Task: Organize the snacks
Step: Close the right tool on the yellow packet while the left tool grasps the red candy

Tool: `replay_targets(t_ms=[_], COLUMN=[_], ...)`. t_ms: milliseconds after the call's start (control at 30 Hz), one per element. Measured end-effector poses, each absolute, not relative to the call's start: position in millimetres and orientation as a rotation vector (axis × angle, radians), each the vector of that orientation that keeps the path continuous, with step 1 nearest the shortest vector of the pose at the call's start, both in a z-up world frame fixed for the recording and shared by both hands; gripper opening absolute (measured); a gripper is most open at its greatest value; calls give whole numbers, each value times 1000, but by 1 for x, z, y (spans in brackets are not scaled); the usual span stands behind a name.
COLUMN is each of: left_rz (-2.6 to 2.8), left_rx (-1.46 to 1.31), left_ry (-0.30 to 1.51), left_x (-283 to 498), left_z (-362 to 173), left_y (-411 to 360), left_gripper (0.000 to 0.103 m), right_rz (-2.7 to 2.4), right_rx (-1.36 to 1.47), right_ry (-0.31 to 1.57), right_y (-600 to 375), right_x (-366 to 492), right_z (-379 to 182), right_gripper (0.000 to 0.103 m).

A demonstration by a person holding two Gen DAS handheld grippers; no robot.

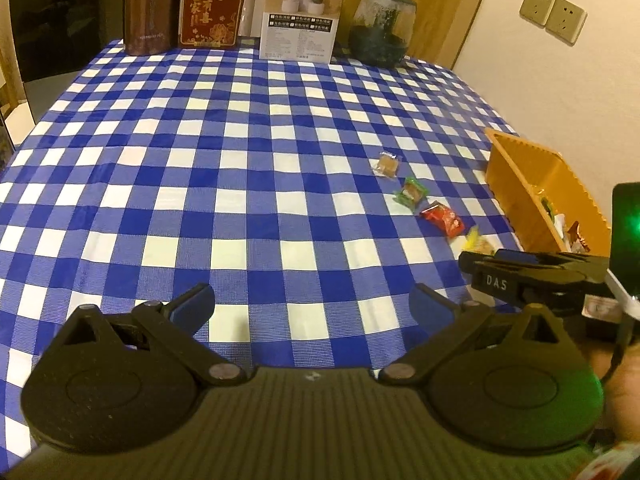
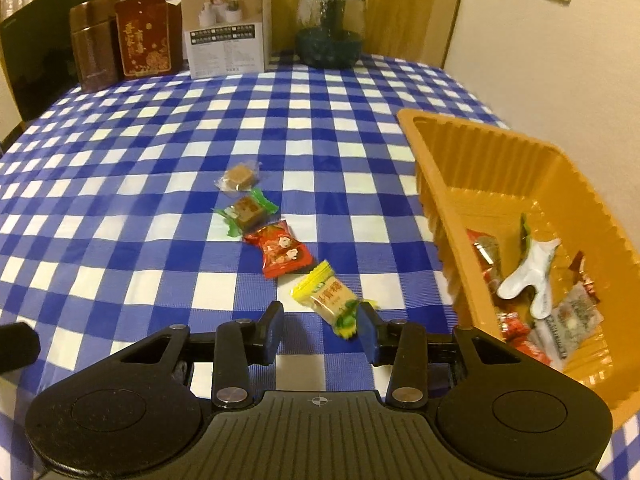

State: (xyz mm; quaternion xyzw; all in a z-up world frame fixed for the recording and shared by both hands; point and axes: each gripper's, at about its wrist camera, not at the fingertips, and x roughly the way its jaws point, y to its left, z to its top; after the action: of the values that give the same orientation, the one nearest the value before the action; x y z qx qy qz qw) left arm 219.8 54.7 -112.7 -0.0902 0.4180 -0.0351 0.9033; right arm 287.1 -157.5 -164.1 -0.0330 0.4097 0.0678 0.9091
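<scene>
Nearest the right gripper [image 2: 322,330] lies a yellow crinkly-wrapped snack with green printing [image 2: 326,298], flat on the blue-and-white checked plastic tablecloth [image 2: 160,160]. Its green twisted end touches the inner face of the right blue pad; the left pad stands clear of it, so the jaws are partly apart and nothing is pinched.

Beyond it three more sweets run in a diagonal row, each just beside the next: a glossy red foil pillow packet with cartoon figures [image 2: 279,253], a brown cube in a green twist wrapper [image 2: 246,211], and a tan cube in clear film [image 2: 239,176].

To the right sits an orange moulded plastic tray with ribbed walls [image 2: 440,200], holding a heap of mixed wrapped sweets [image 2: 532,304], red, white and silvery.

Well left, the left gripper [image 1: 312,304] hangs over bare cloth, its blue-padded fingers spread wide and empty.

Along the far edge stand a brown metallic tin [image 2: 93,50], a dark red carton with gold lettering [image 2: 146,36], a white printed cardboard box [image 2: 228,24] and a rounded glass jar with a dark green base [image 2: 330,26].
</scene>
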Motion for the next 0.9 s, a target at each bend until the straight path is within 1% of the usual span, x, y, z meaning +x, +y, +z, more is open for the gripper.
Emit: replay_targets(t_ms=[167, 267, 400, 533, 900], left_rz=[-55, -44, -38, -40, -81], left_rx=[-185, -189, -187, -191, -165], left_ry=[877, 881, 881, 884, 859], left_x=[224, 227, 228, 230, 246], left_z=[-119, -122, -124, -126, -127], left_y=[59, 63, 65, 64, 57], left_gripper=[102, 102, 102, 102, 102], right_rz=[213, 254, 256, 237, 140], right_rx=[-46, -45, -29, -26, -31], right_ry=[819, 805, 792, 777, 765], right_y=[-148, -142, -143, -146, -153], right_x=[294, 296, 296, 296, 300], right_z=[-165, -165, -166, -163, -162], right_gripper=[41, 39, 30, 24, 23])
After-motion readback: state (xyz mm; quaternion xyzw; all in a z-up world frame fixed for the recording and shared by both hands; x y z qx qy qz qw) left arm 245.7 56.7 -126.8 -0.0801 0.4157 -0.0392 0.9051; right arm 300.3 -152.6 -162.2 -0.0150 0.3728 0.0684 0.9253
